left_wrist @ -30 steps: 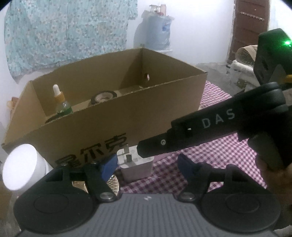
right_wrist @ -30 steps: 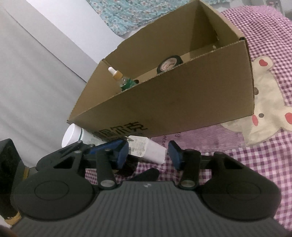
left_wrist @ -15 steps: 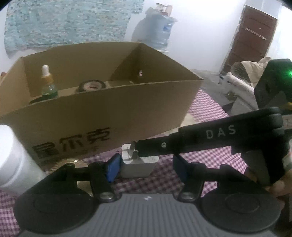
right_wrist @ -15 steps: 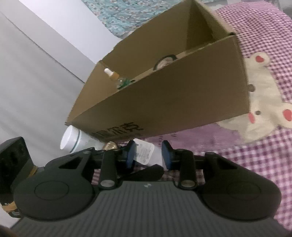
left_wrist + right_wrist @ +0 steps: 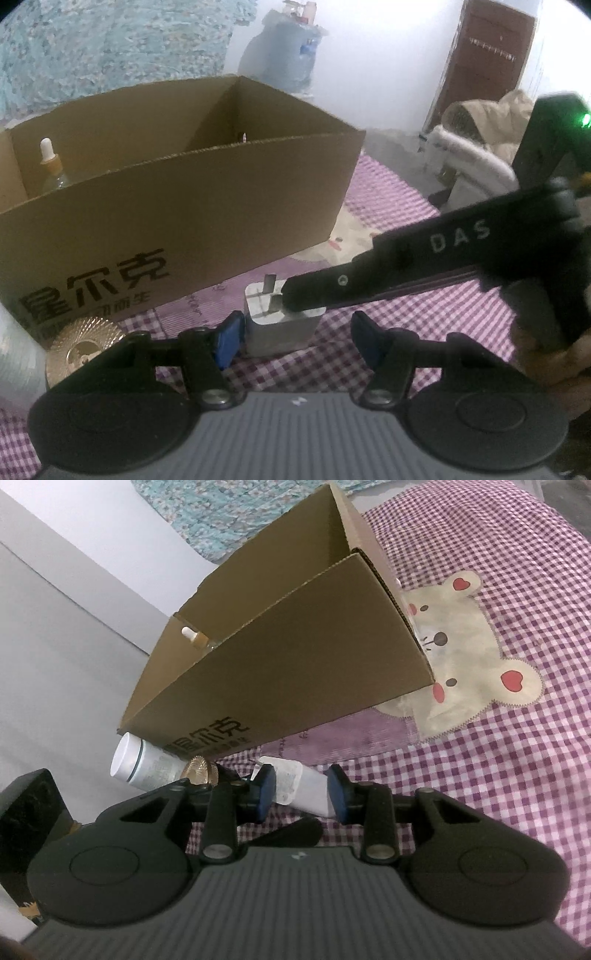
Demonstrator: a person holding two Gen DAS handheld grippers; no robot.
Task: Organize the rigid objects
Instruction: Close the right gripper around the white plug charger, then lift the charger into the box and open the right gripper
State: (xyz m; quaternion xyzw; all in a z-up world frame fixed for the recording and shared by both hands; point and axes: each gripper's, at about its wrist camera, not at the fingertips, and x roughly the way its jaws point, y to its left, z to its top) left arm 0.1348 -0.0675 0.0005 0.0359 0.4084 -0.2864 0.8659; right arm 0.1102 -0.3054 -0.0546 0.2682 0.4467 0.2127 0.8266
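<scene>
Two things already sit in the box [image 5: 177,221], including a dropper bottle [image 5: 50,166]; the box stands on a checked bed cover [image 5: 517,775], its printed wall facing both cameras. Outside that wall lie a white bottle [image 5: 144,764], a gold disc [image 5: 85,343] and a white charger [image 5: 280,325]. Since a second ago the right tongs [image 5: 299,794] have narrowed from a loose straddle to a clamp on the charger, pads pressed to both its sides. The left tongs [image 5: 295,332] have eased down and slightly inward; they stand half wide, one pad beside the charger, the other apart from it, gripping nothing. Judging by this, the charger is secured and ready to be lifted into the box.
</scene>
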